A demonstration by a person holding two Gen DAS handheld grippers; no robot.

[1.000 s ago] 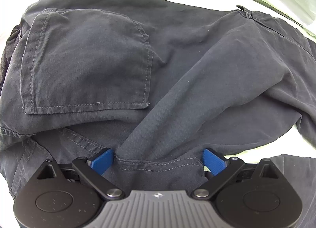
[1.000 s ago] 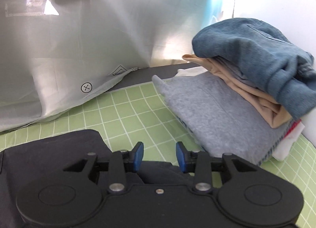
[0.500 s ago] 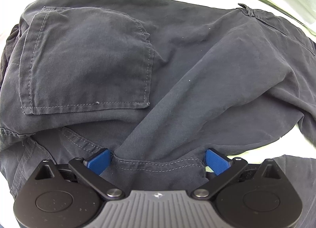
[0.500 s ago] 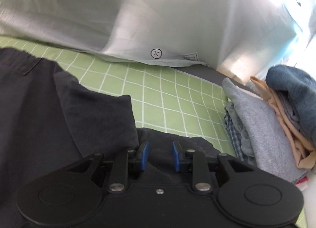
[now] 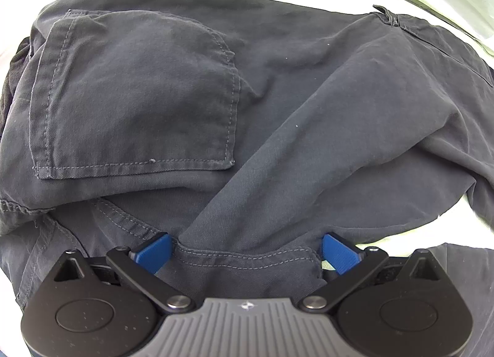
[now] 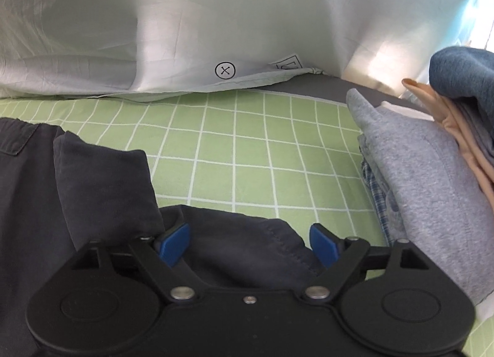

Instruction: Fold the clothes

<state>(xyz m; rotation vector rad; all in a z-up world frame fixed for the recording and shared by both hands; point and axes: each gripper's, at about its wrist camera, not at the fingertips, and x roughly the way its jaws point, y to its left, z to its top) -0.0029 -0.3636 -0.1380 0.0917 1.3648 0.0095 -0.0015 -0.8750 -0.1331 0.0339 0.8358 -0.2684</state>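
Observation:
Dark grey trousers lie crumpled below the left wrist camera, back pocket at the left. My left gripper points steeply down at them and stands wide open. A stitched hem lies flat between its blue pads, reaching from one to the other. In the right wrist view the same trousers cover the lower left. My right gripper is low over another stitched edge of them. Its jaws are opening, and the cloth lies loose between them, not pinched.
A green checked sheet covers the surface. At the right stands a stack of folded clothes, grey below and blue denim on top. A white cloth with a printed cross mark rises along the back.
The right gripper's jaws went from nearly shut to wide apart, and it sank a little over the trouser edge. The left gripper and the cloth under it stayed put.

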